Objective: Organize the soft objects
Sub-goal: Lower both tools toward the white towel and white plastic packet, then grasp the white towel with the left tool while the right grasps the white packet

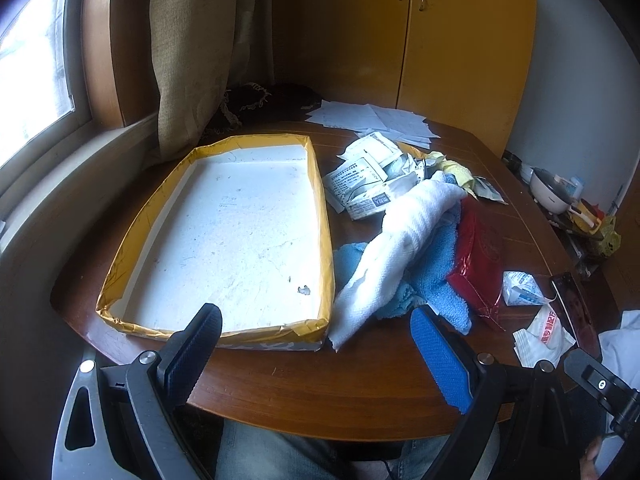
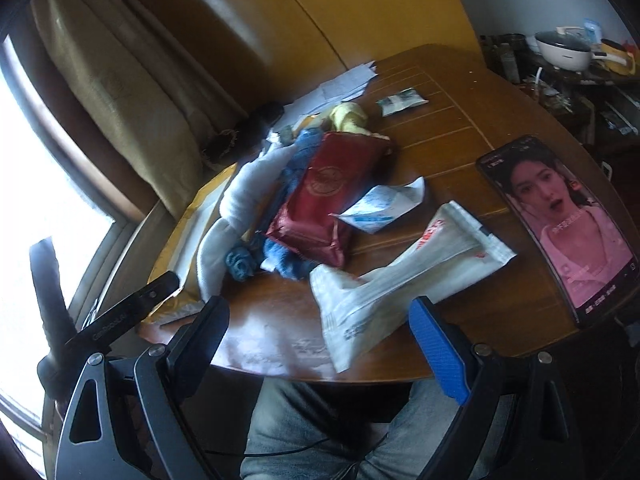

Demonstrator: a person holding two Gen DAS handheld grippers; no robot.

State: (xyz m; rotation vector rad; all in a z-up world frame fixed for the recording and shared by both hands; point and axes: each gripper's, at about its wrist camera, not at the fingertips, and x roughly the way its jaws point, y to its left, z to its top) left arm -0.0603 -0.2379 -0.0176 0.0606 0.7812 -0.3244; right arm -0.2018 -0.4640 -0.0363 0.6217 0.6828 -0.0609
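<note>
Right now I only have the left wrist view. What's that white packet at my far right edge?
Observer: A long white plastic pouch with red print, lying flat on the table, directly ahead of the open right gripper.
Operator: And the dark slab beside it?
Observer: A phone, screen lit, playing a video.
Operator: Anything on the red packet?
Observer: Yes, a small blue-and-white sachet overlaps the red packet at its right edge.

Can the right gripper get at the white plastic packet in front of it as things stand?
Probably yes. The right gripper is open, and the white plastic packet lies loose on the table just ahead, with nothing on top of it.
</note>
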